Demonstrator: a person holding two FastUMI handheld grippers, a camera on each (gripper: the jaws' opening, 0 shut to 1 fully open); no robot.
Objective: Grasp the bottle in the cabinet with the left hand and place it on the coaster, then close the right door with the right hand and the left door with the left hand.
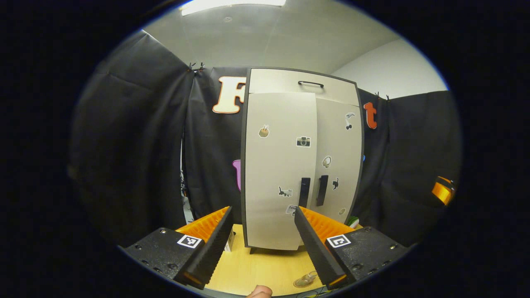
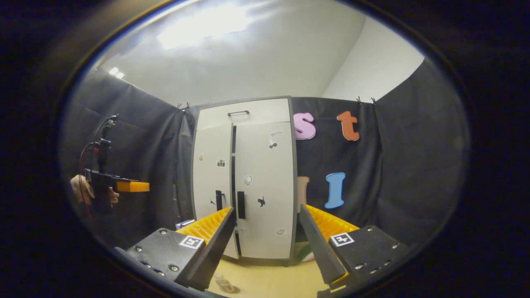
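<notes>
The pale cabinet (image 1: 281, 165) stands on the wooden table (image 1: 256, 269), and it also shows in the right gripper view (image 2: 256, 186). Its right door (image 2: 265, 165) looks flush. The left door (image 1: 277, 157) stands slightly proud, with a dark slit beside it. A clear bottle (image 1: 306, 279) rests on a coaster in front of the cabinet, seen low in the right gripper view too (image 2: 223, 283). My left gripper (image 1: 263, 211) is open and empty, facing the left door. My right gripper (image 2: 267, 209) is open and empty before the right door.
Black handles (image 1: 304, 191) (image 1: 322, 190) sit side by side at the doors' meeting edge. A green and white object (image 1: 352, 222) lies right of the cabinet's foot, and a small box (image 1: 230, 242) left of it. A hand (image 2: 78, 188) holds the left gripper (image 2: 124, 186).
</notes>
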